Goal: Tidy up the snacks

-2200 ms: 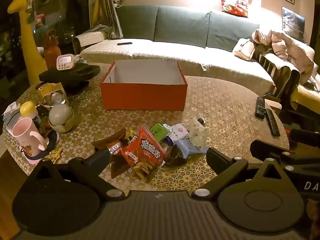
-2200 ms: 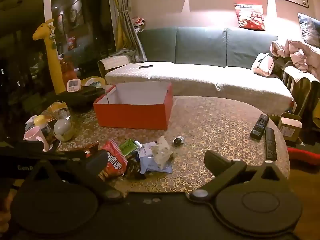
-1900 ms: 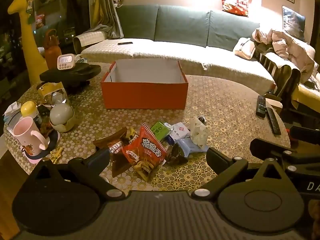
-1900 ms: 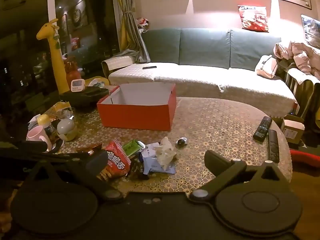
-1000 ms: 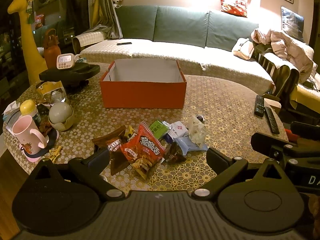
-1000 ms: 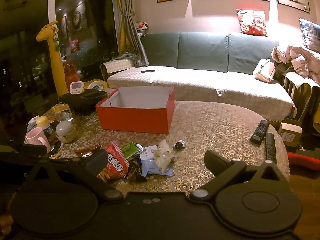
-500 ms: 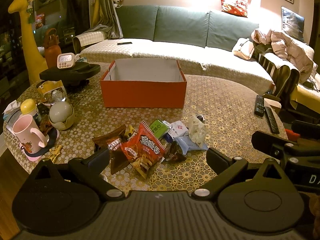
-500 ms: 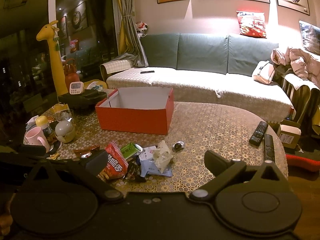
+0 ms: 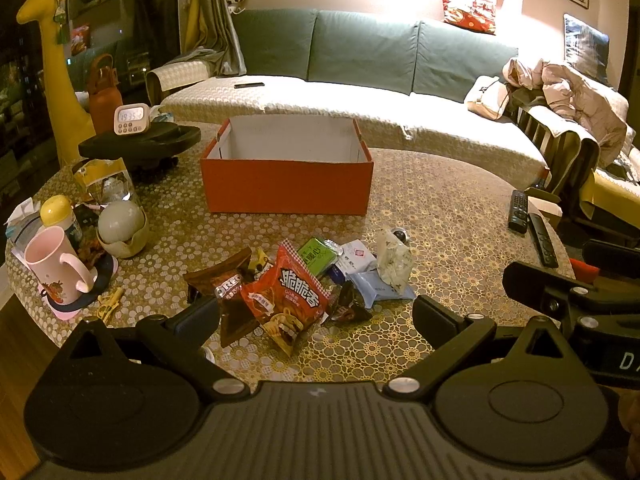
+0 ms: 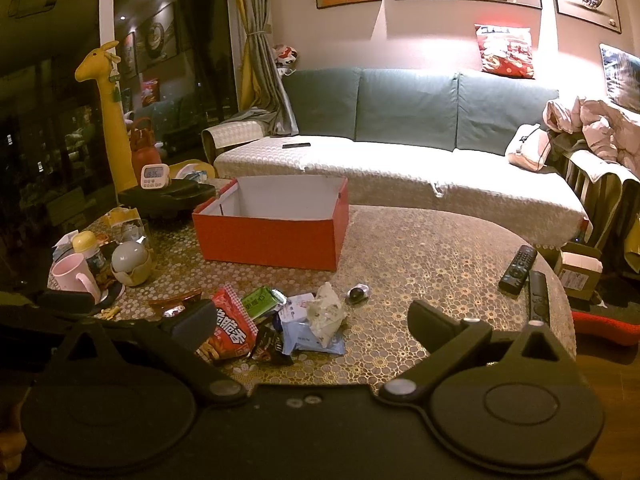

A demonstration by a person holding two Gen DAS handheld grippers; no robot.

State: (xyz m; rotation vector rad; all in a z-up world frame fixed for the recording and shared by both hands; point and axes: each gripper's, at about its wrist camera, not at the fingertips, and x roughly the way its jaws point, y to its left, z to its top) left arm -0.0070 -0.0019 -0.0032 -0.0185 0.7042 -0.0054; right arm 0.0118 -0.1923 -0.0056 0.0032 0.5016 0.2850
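The left claw hung released above the near edge of the table, its two fingers spread wide and gripping nothing. Just ahead of it, between the fingertips, lay the heap of snacks: a red chip bag nearest, a brown cookie packet by the left finger, a small dark wrapper beside the chip bag, and a pale blue pouch toward the right finger. Farther out sat a green packet, a white sachet and a crinkled clear bag. Beyond the heap stood the open orange box. Off to the left were a pink mug and a round white lamp.

The right claw was likewise released, empty, fingers wide apart, held above the same edge. The chip bag lay by its left finger, and the blue pouch ahead between the fingers. The box stood farther out, and two remotes lay off to its right.
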